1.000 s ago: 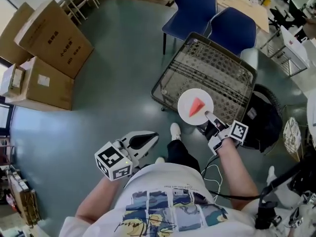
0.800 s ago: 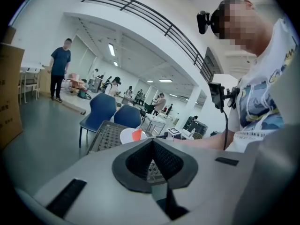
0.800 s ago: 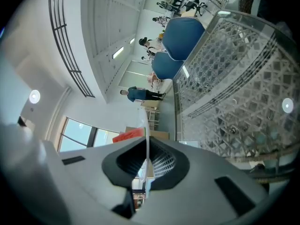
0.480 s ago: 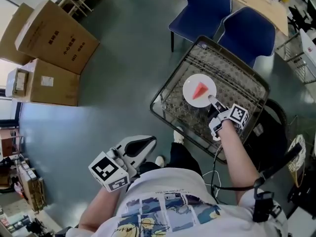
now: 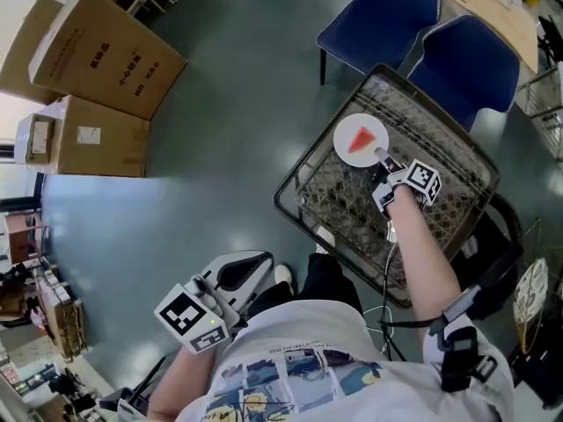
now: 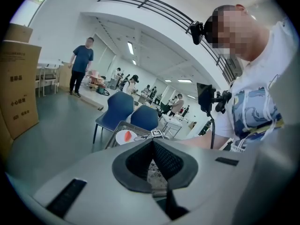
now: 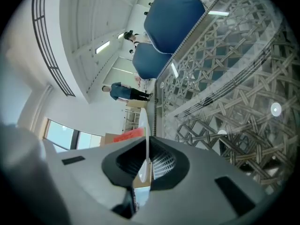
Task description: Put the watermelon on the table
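In the head view the right gripper was at right of centre, its jaws clamped on the rim of a white plate. The watermelon, a red wedge, lay on that plate, over the far part of the woven, glass-topped table; whether the plate touched the glass could not be told. The left gripper, at lower left over the floor, had its jaws together with nothing between them. Two blue chairs stood past the table at upper right, and boxes at upper left.

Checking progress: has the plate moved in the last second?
Yes. The plate has gone from the table's near edge further in over it, toward the blue chairs.
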Available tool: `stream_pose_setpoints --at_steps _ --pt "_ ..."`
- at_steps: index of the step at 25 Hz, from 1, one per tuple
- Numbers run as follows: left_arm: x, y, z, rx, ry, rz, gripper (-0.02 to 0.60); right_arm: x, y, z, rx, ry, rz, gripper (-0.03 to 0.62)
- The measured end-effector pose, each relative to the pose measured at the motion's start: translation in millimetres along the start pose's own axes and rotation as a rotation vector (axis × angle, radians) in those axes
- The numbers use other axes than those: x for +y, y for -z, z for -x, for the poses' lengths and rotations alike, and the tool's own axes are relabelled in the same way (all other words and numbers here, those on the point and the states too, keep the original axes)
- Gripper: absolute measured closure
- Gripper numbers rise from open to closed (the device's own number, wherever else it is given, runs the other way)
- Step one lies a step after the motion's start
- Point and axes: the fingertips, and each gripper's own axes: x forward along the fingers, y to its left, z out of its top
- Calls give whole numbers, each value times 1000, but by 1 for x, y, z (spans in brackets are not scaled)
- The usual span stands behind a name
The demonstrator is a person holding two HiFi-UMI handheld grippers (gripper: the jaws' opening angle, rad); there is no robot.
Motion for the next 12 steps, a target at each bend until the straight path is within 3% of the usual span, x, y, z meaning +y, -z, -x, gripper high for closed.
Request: stream_pose_setpoints --at_steps 12 --pt "35 -1 -3 11 -58 64 572 -36 -22 -61 8 108 1 577"
